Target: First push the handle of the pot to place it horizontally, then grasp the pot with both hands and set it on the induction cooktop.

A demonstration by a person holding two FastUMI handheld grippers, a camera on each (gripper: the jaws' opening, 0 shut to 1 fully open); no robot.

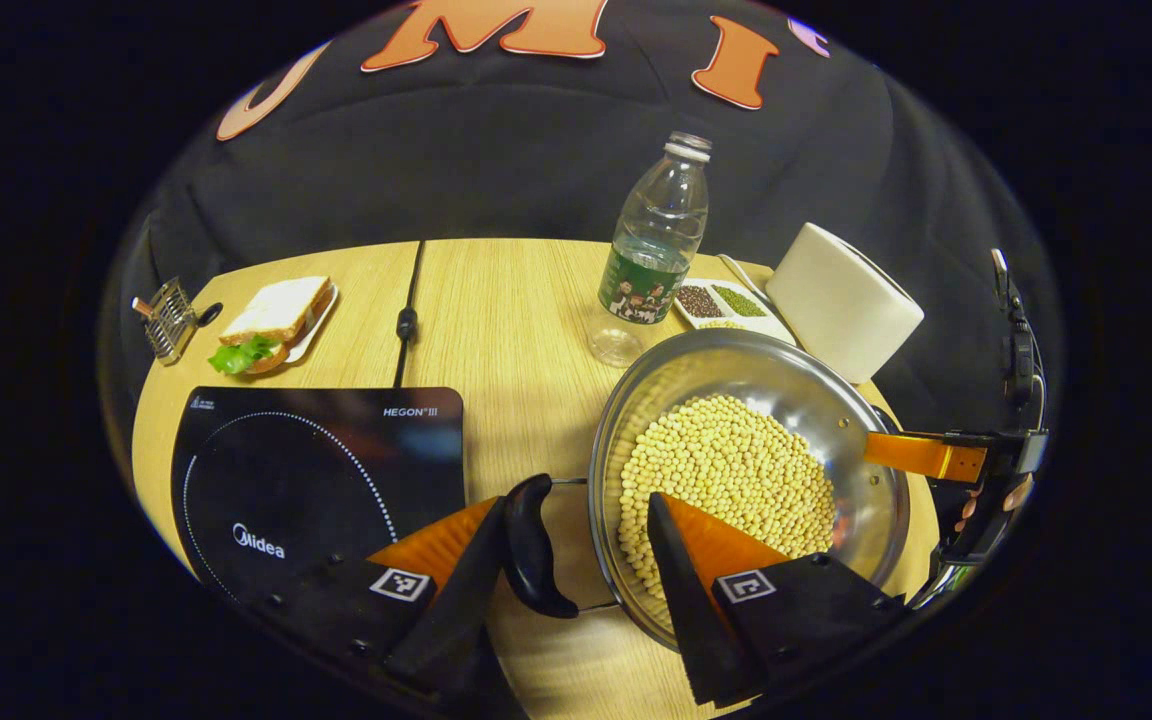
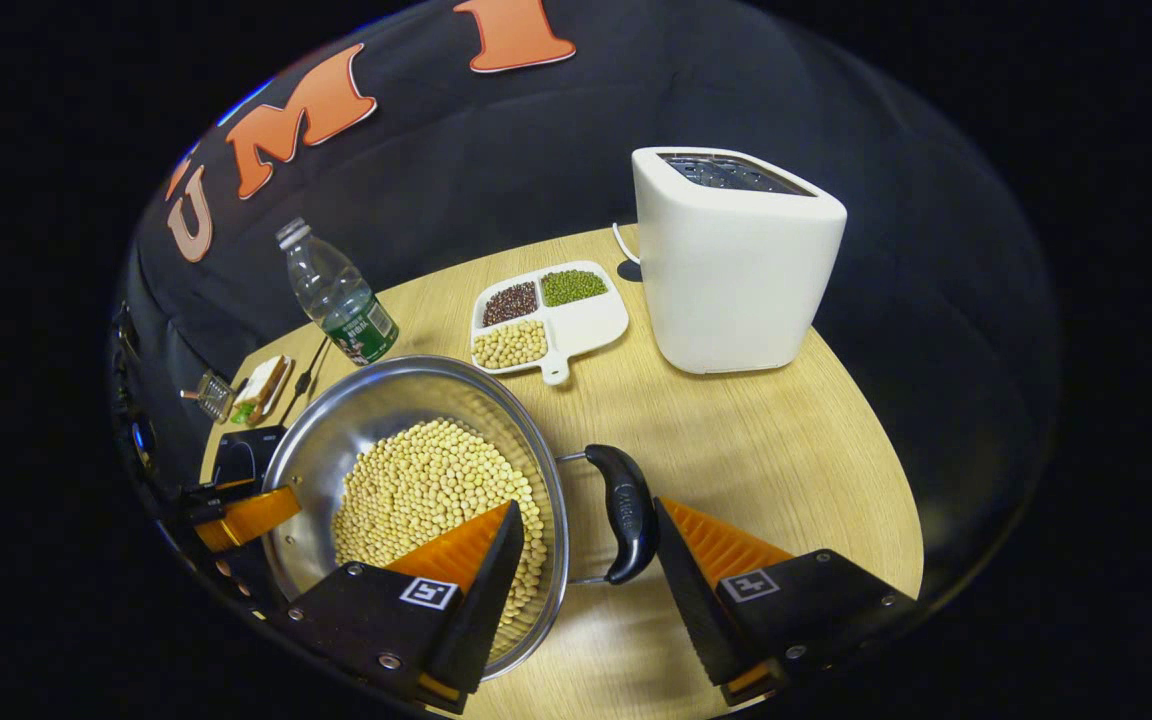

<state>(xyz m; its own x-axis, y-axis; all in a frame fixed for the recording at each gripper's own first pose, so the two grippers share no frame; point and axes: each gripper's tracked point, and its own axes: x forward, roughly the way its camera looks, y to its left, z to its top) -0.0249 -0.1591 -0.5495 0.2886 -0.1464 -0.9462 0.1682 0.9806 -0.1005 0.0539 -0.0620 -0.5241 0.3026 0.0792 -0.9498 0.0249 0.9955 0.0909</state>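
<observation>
Surface (image 2: 796, 450): pale wood, backed by a black cloth wall.
Pot (image 1: 816, 400): on the surface, right of the induction cooktop (image 1: 316, 470).
Left gripper (image 1: 576, 560): jaws spread around pot's near handle.
Right gripper (image 2: 586, 560): jaws released likewise, straddling rim and handle.

One pot (image 1: 746, 480) of beans, one cooktop (image 1: 321, 480), one bottle (image 1: 654, 250). One toaster (image 2: 736, 260), one sandwich (image 1: 276, 320), one divided dish (image 2: 548, 315). Two grippers: left (image 1: 576, 560), right (image 2: 586, 580).

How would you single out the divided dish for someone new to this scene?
Start at the tall white toaster on the wooden table. Beside it, toward the water bottle, lies the white divided dish. It alone holds three separate heaps, dark, green and pale, and has a short tab handle.
</observation>
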